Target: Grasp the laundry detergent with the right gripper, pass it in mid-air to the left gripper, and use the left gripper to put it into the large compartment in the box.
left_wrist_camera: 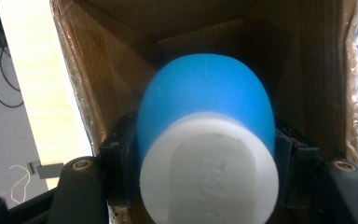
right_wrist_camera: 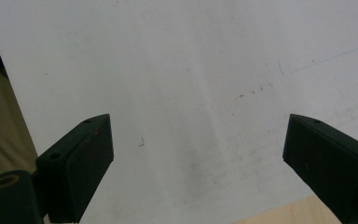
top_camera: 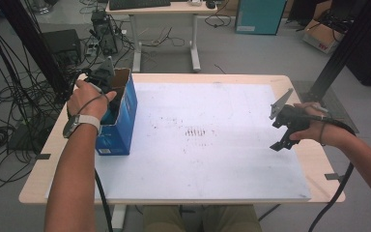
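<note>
- I am gripping a blue and white object [left_wrist_camera: 205, 140] in my left tool [top_camera: 101, 77], holding it inside the open cardboard box [top_camera: 125, 104] on the counter [top_camera: 212, 145].
- I am holding my right tool [right_wrist_camera: 198, 158] open and empty above the counter.
- Risk: the rounded object may be slipping from the jaws, or the box tipping if I catch its wall.

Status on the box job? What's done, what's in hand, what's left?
Done: nothing lies on the white sheet.
In hand: left gripper is shut on a blue and white object inside the open cardboard box; going in or coming out, unclear.
Left: right gripper hangs open over the sheet, idle.
</note>
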